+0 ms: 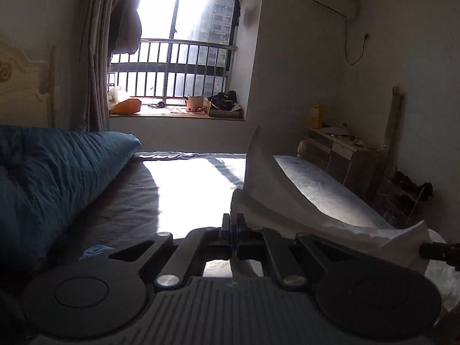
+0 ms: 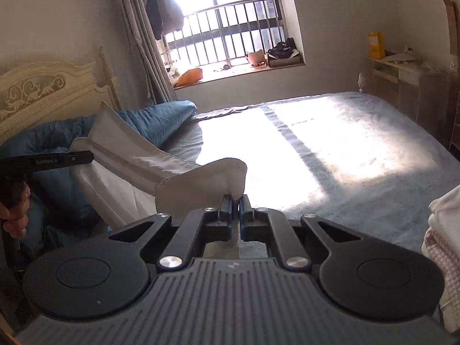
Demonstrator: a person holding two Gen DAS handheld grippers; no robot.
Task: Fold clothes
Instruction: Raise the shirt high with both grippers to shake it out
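Both grippers are up off the bed (image 2: 330,149) with a white garment (image 2: 138,155) strung between them. The left gripper (image 1: 233,224) has its jaws pinched tight on one edge of the cloth, and the fabric rises from its tips in a stiff, curling fold before sweeping away to the right. The right gripper (image 2: 235,201) is clamped just as tightly on another corner, a flap of white standing above its fingers. From the right wrist view, the garment sags in a shallow band across to the left gripper, whose dark body juts in from the left edge with a hand (image 2: 14,210) wrapped around its handle.

The cloth hangs clear of the grey-blue bed cover, which lies bare and sunlit below. A blue duvet (image 1: 57,172) is heaped at the head end, against a cream carved headboard (image 2: 43,92). At the right edge of the right wrist view, a small stack of folded clothes (image 2: 445,230) sits close by. A barred window (image 1: 178,57) lights the room from the far wall.
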